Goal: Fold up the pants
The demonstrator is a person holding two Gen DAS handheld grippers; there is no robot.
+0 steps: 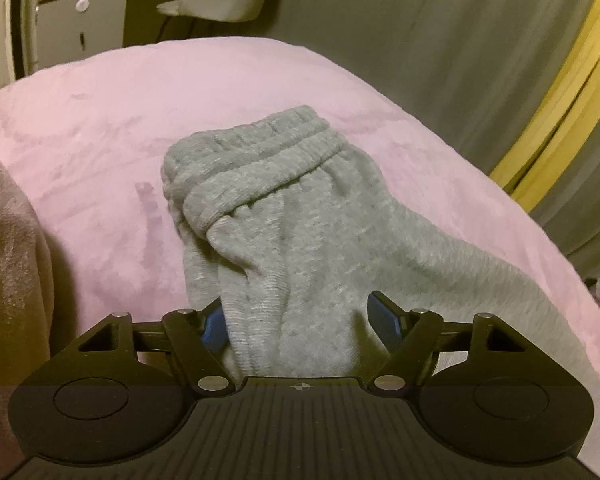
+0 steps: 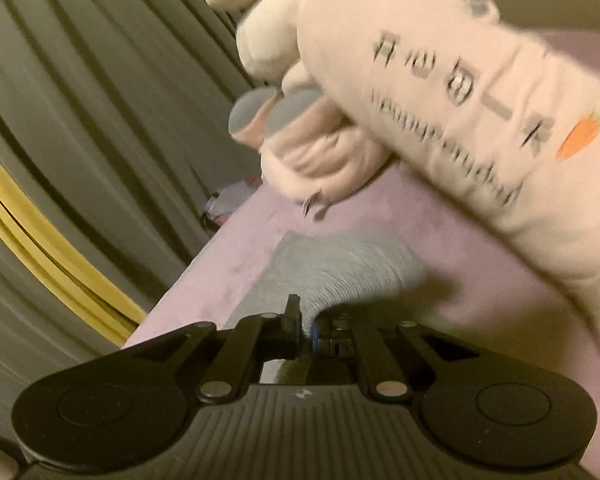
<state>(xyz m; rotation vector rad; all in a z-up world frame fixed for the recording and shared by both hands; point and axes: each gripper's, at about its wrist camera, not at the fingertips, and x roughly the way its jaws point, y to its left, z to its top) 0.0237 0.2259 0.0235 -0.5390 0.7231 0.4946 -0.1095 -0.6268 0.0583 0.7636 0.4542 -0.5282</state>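
Grey sweatpants [image 1: 300, 216] lie on the pink blanket [image 1: 100, 120], with the elastic waistband [image 1: 260, 160] at the far end. My left gripper [image 1: 298, 322] stands open just above them. A bunched fold of grey cloth rises between its blue pads [image 1: 384, 320], and the left pad rests against the fold's edge. In the right wrist view, my right gripper [image 2: 308, 334] is shut on a pinch of the grey pants fabric [image 2: 340, 272], which rises from the blanket into the closed pads.
A long white plush rabbit pillow [image 2: 440, 100] with printed letters lies on the bed beyond the right gripper. Grey curtains with a yellow stripe [image 1: 560, 100] hang along the bed's edge. A brown blanket [image 1: 8, 280] is at the left, and a cabinet [image 1: 80, 28] stands behind the bed.
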